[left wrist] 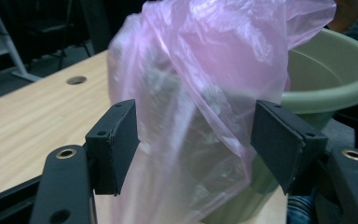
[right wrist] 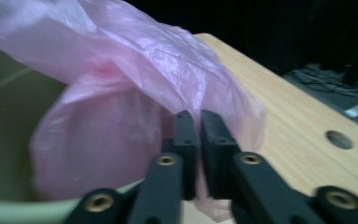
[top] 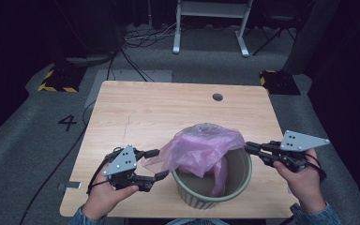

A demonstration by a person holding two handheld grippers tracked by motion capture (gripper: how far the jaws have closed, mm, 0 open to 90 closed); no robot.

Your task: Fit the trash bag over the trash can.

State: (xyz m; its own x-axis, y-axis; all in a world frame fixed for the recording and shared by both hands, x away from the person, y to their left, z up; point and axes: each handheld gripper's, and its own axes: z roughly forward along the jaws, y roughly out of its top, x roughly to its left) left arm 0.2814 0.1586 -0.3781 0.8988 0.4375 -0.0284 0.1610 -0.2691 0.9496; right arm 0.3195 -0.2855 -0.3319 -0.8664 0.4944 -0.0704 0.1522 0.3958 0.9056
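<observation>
- So the job looks like lining the green bin (top: 214, 190) with the pink plastic bag (top: 201, 150), and it's maybe a third of the way there.
- The bag is bunched up over the bin's mouth, part hanging inside, most of it ballooning above the rim. Not spread over the rim anywhere yet.
- The right gripper (top: 248, 147) is clamped on the bag's edge at the right side of the rim; the pads pinch film.
- The left gripper (top: 157, 164) is spread wide with the bag between the jaws, not gripping it yet.
- Still left, I'd guess: grab the left edge, pull the bag open, fold it over the rim.
</observation>
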